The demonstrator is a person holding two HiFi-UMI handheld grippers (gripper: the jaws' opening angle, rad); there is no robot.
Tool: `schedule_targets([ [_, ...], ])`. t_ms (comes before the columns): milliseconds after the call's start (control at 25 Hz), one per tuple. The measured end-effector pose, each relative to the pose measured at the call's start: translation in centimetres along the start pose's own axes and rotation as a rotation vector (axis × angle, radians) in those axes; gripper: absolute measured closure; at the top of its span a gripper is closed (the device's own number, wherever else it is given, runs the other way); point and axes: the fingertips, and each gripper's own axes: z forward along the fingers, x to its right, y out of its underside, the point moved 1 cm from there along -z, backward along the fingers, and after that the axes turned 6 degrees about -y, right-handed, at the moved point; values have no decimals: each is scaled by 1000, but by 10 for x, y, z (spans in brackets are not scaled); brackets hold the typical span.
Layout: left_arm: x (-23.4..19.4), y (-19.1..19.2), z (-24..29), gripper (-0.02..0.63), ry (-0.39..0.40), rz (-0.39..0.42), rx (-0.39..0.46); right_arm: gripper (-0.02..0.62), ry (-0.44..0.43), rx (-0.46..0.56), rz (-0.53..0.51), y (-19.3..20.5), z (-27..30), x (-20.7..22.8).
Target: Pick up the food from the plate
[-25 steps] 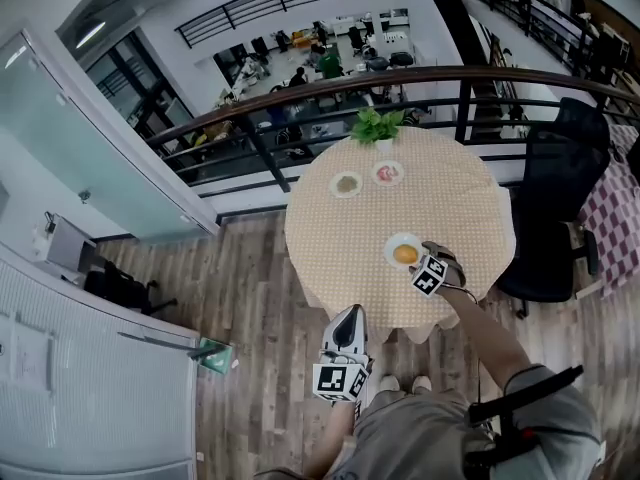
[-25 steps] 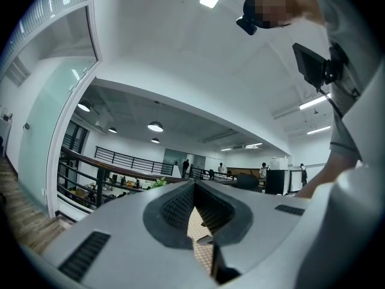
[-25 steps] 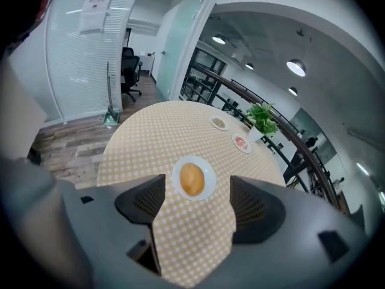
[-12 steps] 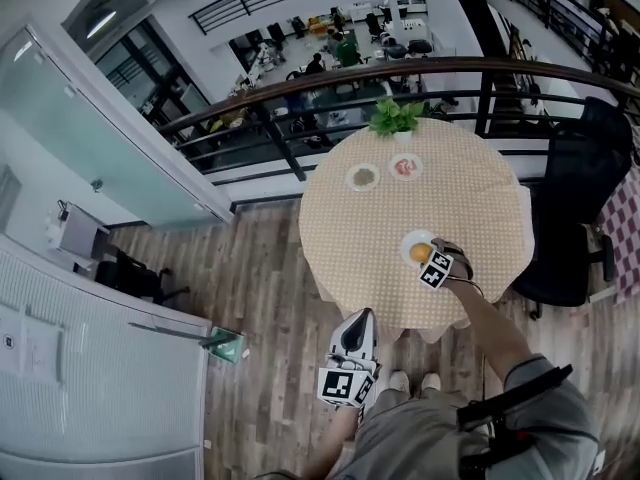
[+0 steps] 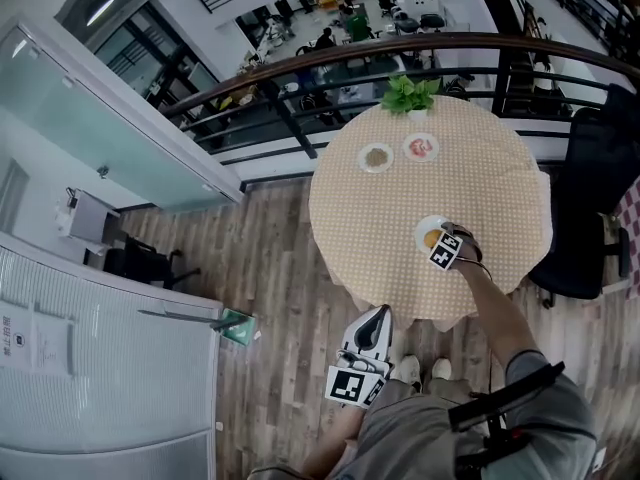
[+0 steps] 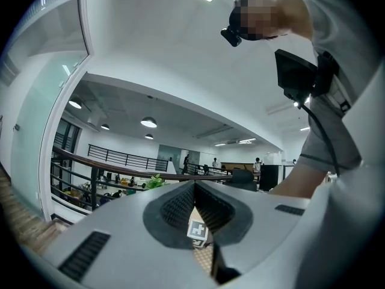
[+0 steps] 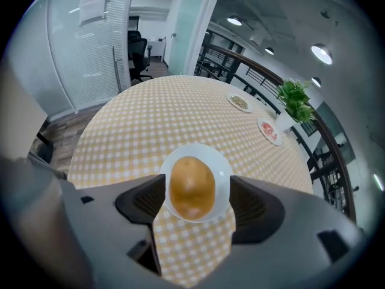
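While spread right tongs (image 7: pixel 195 200) flank golden-brown oval food (image 7: pixel 192 187), lower centre:
long axis runs along the jaws; left tongs (image 6: pixel 195 221) pressed together, well apart.

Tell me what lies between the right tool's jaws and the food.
Only slivers of bare white plate: the right gripper view shows the right tool, jaws apart, flanking the brown food.

Left gripper (image 6: pixel 194 188): jaws together, tips meeting; held low and close in, pointing forward.
Right gripper (image 7: pixel 192 200): jaws apart, clamped on nothing; angled downward.
Right arm (image 5: pixel 495 313): stretched forward, forearm bare.
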Motion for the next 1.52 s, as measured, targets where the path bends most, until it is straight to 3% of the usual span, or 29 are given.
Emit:
schedule_targets([
  [400, -7, 9, -1, 595, -3, 11, -44, 278, -58, -50, 7, 11, 35, 4],
  [680, -14, 21, -3, 596, -17, 17, -75, 278, -88, -22, 14, 0, 39, 8],
  [1000, -9, 18, -5, 596, -12, 16, -75, 277, -160, -31, 94, 5, 36, 11],
  [1240, -8, 26, -9, 596, -12, 16, -83, 278, -193, -91, 65, 2, 41, 11],
  [1520, -7, 25, -10, 596, -22, 15, -81, 276, -184, -75, 151, 6, 37, 15],
])
